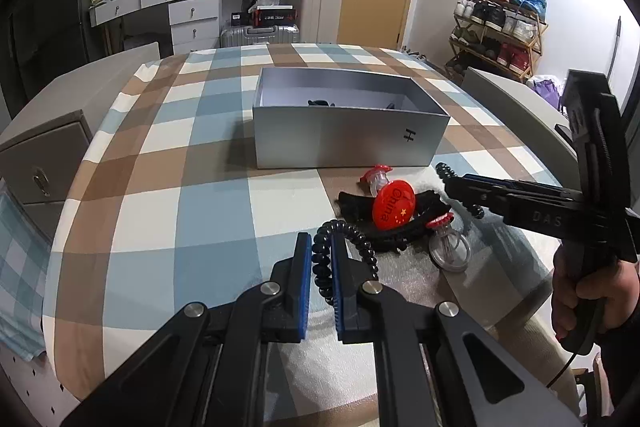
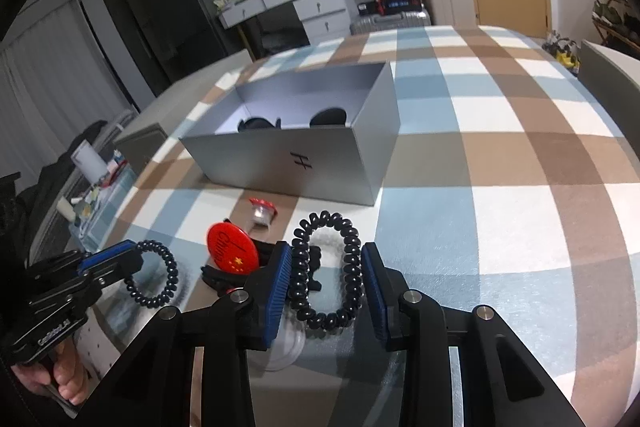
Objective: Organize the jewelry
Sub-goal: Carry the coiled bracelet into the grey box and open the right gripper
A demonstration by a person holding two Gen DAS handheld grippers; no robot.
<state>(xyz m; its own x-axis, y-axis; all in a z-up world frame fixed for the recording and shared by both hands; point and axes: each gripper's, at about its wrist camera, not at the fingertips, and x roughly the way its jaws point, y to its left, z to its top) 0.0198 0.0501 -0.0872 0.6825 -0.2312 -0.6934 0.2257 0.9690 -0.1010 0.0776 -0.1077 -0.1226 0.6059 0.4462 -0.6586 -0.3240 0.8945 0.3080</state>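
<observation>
**Two coil ties in hand, box waiting behind**

While my left gripper (image 1: 320,267) pinches one black spiral hair tie (image 1: 344,259) between its blue pads, most of the loop hangs free to the right of the jaws, so only a short arc is actually caught. If I swing toward the grey box (image 1: 348,139) too sharply, I expect the springy coil could squirm out of that narrow bite and drop back onto the checked cloth (image 1: 160,147).

Moving right, the leftover pile sits just beside that tie: a red "China" badge (image 1: 390,207) lying on a black hair clip (image 1: 404,227), with two small clear red-capped pieces (image 1: 448,243) touching or nearly touching it. A trailing loop could snag the clip and drag it along.

Further right, my right gripper (image 2: 326,283) stands spread around a second spiral tie (image 2: 328,271); the left pad touches the coil, the right pad looks a hair apart, so I judge it not yet gripped. Closing off-centre could flick the tie sideways or trap the clip's edge beneath it.

The box, well behind both ties, already holds dark items.
</observation>
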